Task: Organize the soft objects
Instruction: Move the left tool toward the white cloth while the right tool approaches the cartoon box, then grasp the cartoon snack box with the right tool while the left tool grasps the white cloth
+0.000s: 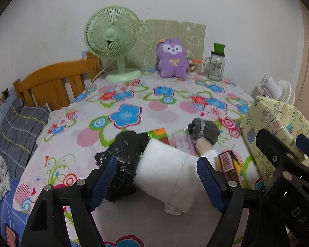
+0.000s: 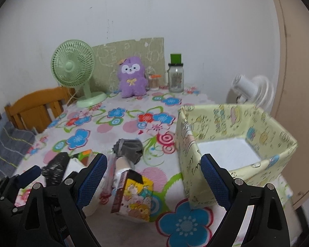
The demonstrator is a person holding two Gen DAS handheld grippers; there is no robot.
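A folded white towel (image 1: 166, 170) lies on the flowered table, between the fingers of my open left gripper (image 1: 156, 177). A crumpled black bag (image 1: 123, 154) lies to its left, under the left fingertip. A grey sock bundle (image 1: 204, 130) (image 2: 129, 148) lies behind, next to a pink-striped packet (image 1: 181, 142). A small cartoon-printed box (image 2: 136, 195) stands between the grippers. A pale yellow fabric bin (image 2: 232, 144) (image 1: 274, 135) stands at the right, its white floor bare. My right gripper (image 2: 154, 181) is open and empty, in front of the bin's left wall.
A green fan (image 1: 113, 41), a purple plush (image 1: 172, 58), a glass jar (image 1: 215, 66) and a board stand at the table's back. A white fan (image 2: 251, 90) is behind the bin. A wooden headboard (image 1: 51, 82) and a grey pillow (image 1: 18, 127) are left of the table.
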